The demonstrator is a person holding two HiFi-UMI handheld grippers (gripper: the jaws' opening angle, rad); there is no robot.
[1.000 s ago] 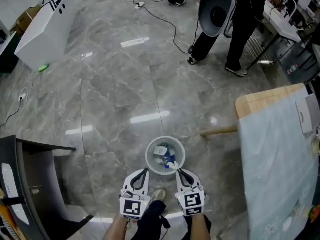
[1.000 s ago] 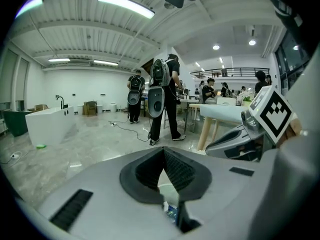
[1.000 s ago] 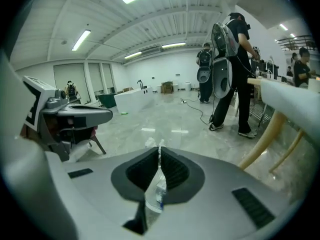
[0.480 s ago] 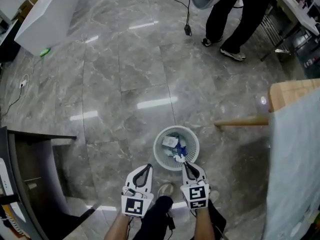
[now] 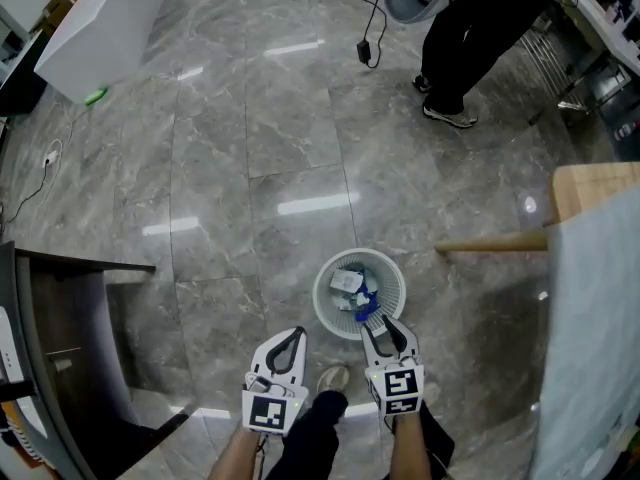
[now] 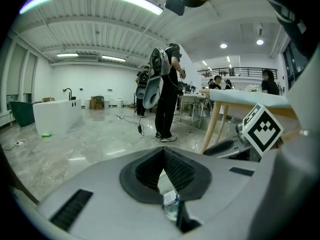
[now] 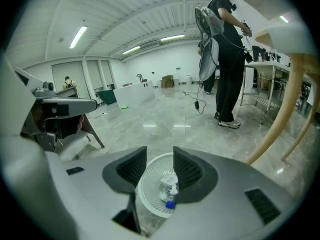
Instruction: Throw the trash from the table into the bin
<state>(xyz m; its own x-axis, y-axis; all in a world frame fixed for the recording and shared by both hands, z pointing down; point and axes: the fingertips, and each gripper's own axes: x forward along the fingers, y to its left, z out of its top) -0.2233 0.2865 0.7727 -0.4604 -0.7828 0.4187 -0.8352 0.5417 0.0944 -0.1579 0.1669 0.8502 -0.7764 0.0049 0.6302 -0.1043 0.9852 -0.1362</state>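
Observation:
A white mesh bin [image 5: 324, 313] stands on the grey floor, with crumpled white scraps and a blue-capped bottle [image 7: 168, 196] inside. My right gripper [image 5: 386, 334] hangs over the bin's near rim. Its jaws have just been opening and stand apart with nothing between them; the bin [image 7: 150, 181] shows through the gap. My left gripper [image 5: 286, 346] hovers left of the bin over bare floor, shut and holding nothing, its pads [image 6: 172, 166] pressed together. The table [image 5: 590, 190], wooden with a pale blue cloth, is at the right edge.
A person in black [image 5: 470, 38] stands at the back beside a cable [image 5: 345, 3]. A white tub [image 5: 90, 28] sits far left. A dark desk [image 5: 60, 348] fills the near left. The table's leg [image 5: 490, 245] slants toward the bin. My shoe [image 5: 333, 378] is between the grippers.
Both grippers sank toward the bin. The right gripper's jaws parted, and the white-and-blue scrap that was at its tips now lies in the bin.

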